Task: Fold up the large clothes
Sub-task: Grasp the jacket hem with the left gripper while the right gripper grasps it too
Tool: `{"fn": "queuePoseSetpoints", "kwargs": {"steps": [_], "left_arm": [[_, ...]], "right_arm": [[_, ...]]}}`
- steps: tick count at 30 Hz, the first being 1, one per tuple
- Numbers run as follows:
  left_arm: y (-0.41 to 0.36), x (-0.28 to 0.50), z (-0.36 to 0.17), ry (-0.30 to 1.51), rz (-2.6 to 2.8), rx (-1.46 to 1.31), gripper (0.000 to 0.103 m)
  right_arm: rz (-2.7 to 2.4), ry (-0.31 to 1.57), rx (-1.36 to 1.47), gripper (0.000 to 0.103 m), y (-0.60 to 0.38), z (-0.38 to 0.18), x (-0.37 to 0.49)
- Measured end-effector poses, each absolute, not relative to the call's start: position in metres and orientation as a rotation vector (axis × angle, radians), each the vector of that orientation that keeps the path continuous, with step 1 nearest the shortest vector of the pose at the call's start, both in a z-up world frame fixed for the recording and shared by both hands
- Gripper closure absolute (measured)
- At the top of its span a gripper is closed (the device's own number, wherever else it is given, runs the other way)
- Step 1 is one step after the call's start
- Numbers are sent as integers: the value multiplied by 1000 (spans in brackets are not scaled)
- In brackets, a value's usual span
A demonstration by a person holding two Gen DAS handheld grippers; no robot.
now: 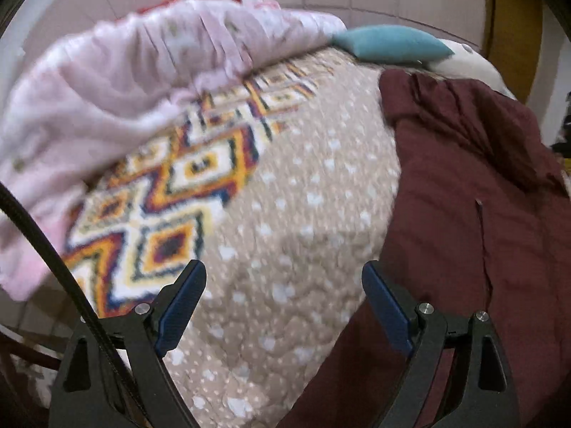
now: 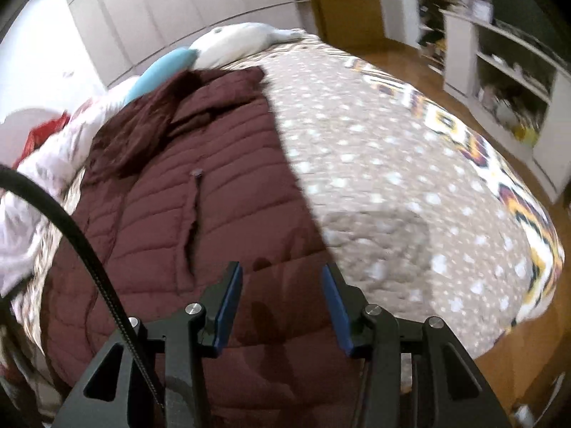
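A maroon quilted puffer jacket [image 2: 185,192] lies spread on the bed, its hood bunched toward the pillows and a zipper running down its middle. In the left wrist view the same jacket [image 1: 474,214] fills the right side. My left gripper [image 1: 283,278] hangs wide open over the beige dotted bedspread [image 1: 285,196], just left of the jacket's edge, holding nothing. My right gripper [image 2: 282,281] is above the jacket's lower right edge, its jaws partly apart and empty, with jacket fabric showing below the gap. Both views are motion-blurred.
A pink-white crumpled garment [image 1: 107,89] lies along the bed's left side, something red [image 2: 46,132] beyond it. A teal pillow [image 1: 389,44] and a white pillow [image 2: 235,42] sit at the head. A white shelf unit [image 2: 506,82] stands beyond the wooden floor [image 2: 421,67].
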State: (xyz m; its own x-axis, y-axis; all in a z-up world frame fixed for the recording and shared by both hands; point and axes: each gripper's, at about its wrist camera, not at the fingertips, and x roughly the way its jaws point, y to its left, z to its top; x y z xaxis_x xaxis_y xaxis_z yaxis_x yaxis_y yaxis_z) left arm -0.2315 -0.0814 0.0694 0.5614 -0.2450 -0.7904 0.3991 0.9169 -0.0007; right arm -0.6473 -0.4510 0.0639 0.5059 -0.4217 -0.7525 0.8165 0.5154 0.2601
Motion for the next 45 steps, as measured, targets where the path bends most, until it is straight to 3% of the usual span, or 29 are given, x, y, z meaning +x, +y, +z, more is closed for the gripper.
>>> {"fn": "queuePoseSetpoints", "kwargs": {"steps": [4,9,20,41,45], "left_arm": [[-78,-228,53,1015,-517,117,21],[-69,-218,41,1130,-668,-37,42],[-50,-277,35,1165,-851,-73,43],[11,-338,0,1210,-860,-224,42],[12,-342,-4,1208,-859,-237,38]], "right_arm": [[-862,642,739,48,-466,60,-673],[-810,649,859,48,-474,34,-685],[-529,600,977,43,-449,16,-703],[-347,682,974,41,-404,-3,-727],[-323,728,974,41,-394,-11,-729]]}}
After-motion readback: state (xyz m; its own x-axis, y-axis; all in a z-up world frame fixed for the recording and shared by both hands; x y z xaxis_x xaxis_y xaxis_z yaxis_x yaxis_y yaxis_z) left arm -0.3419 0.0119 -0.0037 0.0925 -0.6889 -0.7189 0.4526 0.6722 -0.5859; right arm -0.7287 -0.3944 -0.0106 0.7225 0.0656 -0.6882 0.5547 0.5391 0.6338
